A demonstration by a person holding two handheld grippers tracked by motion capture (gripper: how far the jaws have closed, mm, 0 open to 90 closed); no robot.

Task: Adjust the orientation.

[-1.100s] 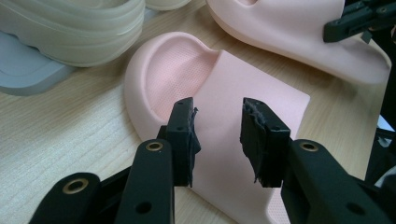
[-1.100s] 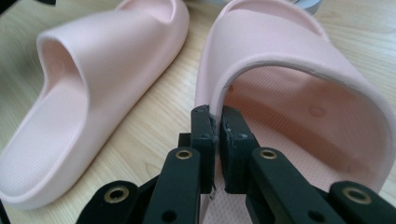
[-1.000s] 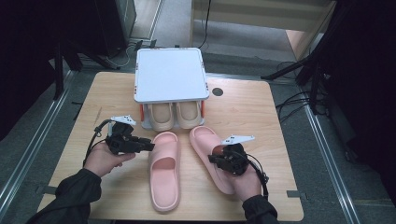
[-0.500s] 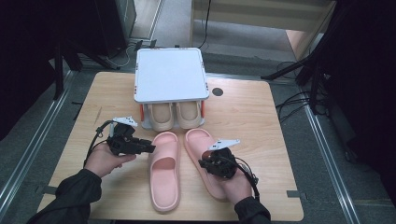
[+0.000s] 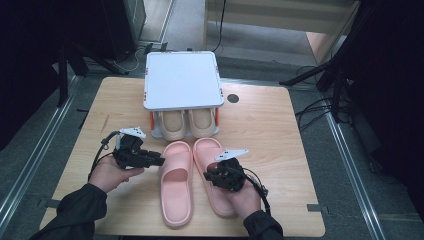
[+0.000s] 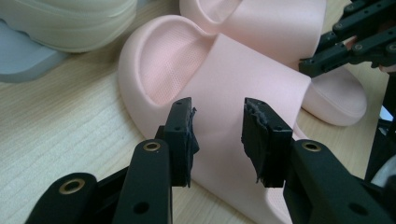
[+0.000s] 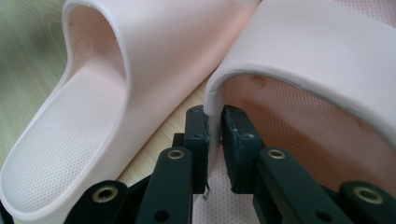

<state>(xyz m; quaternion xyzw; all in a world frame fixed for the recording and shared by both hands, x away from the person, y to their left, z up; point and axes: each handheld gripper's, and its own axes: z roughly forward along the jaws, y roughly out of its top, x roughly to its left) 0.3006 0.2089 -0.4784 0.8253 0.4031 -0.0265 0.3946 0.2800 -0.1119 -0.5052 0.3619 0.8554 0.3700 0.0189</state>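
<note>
Two pink slippers lie side by side near the table's front. The left pink slipper (image 5: 176,186) (image 6: 243,74) (image 7: 116,93) has my left gripper (image 5: 159,161) (image 6: 217,135) open just beside its outer edge, with nothing between the pads. My right gripper (image 5: 212,173) (image 7: 214,135) sits on the right pink slipper (image 5: 209,149) (image 7: 322,56). Its jaws straddle the edge of the strap and still touch it on both sides. They have just been opening.
Behind the pink pair stands a small shoe rack with a white top (image 5: 182,80), and a beige pair of slippers (image 5: 187,122) is on its lower shelf. A black round cable hole (image 5: 232,98) is in the wooden table (image 5: 270,130).
My right hand slid the right pink slipper to the left, close against the left one. The left gripper stayed where it was.
</note>
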